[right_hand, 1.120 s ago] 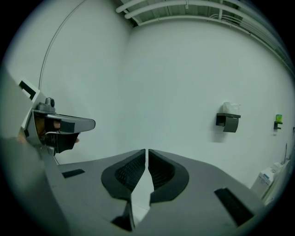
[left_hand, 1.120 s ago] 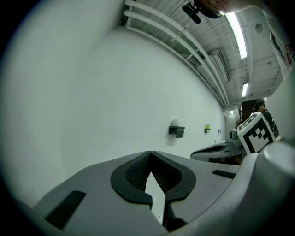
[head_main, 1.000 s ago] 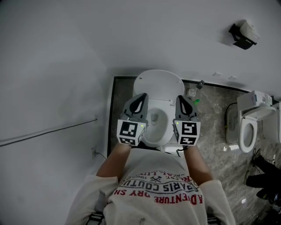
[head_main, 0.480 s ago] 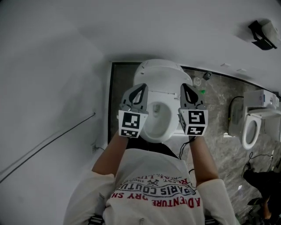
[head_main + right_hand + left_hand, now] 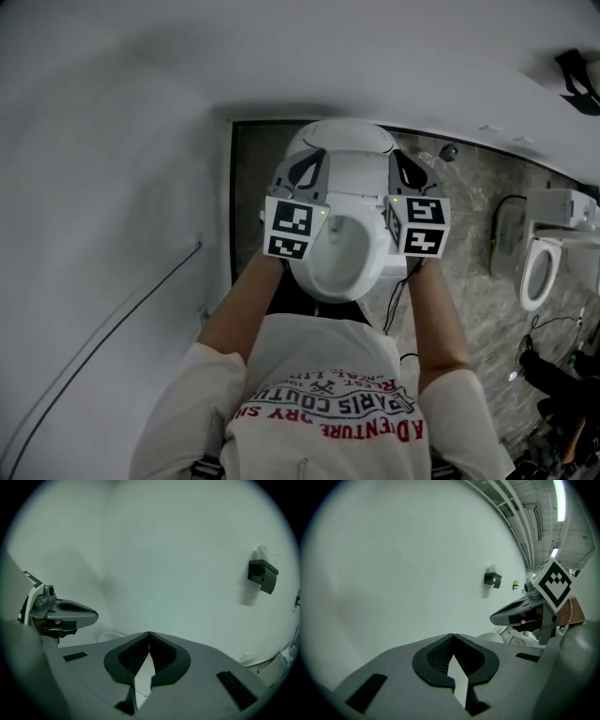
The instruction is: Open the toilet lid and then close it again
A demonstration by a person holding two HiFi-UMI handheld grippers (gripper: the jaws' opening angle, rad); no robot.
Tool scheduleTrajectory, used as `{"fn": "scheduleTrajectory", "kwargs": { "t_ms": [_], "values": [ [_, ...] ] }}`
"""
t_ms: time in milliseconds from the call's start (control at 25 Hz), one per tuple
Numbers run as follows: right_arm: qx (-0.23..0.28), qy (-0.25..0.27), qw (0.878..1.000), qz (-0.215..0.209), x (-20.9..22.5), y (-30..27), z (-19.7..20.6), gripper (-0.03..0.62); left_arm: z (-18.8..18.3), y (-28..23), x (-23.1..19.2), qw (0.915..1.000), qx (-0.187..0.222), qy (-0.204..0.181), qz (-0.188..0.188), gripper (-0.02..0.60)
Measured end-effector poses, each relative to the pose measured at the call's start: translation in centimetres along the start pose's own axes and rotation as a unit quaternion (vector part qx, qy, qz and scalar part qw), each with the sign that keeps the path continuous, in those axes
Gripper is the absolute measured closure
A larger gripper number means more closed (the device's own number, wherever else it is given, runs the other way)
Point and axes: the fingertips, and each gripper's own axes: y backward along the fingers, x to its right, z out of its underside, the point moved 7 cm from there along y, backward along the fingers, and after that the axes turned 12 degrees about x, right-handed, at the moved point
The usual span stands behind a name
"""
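In the head view the white toilet (image 5: 342, 272) stands against the wall with its lid (image 5: 339, 141) raised and the bowl showing. My left gripper (image 5: 305, 169) is at the lid's left edge and my right gripper (image 5: 405, 169) at its right edge. Whether either one touches the lid is not clear. Both are shut with nothing between the pads. The left gripper view has its shut jaws (image 5: 452, 635) facing the wall, with the right gripper (image 5: 513, 616) beside them. In the right gripper view the shut jaws (image 5: 149, 633) also face the wall, and the left gripper (image 5: 70, 613) is at the left.
A second toilet (image 5: 544, 258) stands at the right on the marbled floor. A black holder (image 5: 262, 576) is fixed to the wall. A thin cable (image 5: 141, 291) runs down the left wall. Small items (image 5: 448, 152) lie beside the toilet's base.
Both grippers have moved forward and down, from beside the bowl to the sides of the raised lid. The lid has stayed up.
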Motion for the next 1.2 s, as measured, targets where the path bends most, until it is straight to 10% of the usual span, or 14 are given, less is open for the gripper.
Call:
{"fn": "scheduleTrajectory", "kwargs": {
  "t_ms": [600, 1200],
  "values": [
    [-0.044, -0.073, 0.996, 0.001, 0.0, -4.0, 2.0, 0.581, 2.3, -5.1, 0.4, 0.9977, -0.04, 0.002, 0.055, 0.575],
    [-0.018, -0.087, 0.996, -0.02, -1.9, 2.3, 4.0, 0.582, 3.2, 0.0, 4.8, 0.9961, 0.013, 0.081, 0.031, 0.575]
  ]
}}
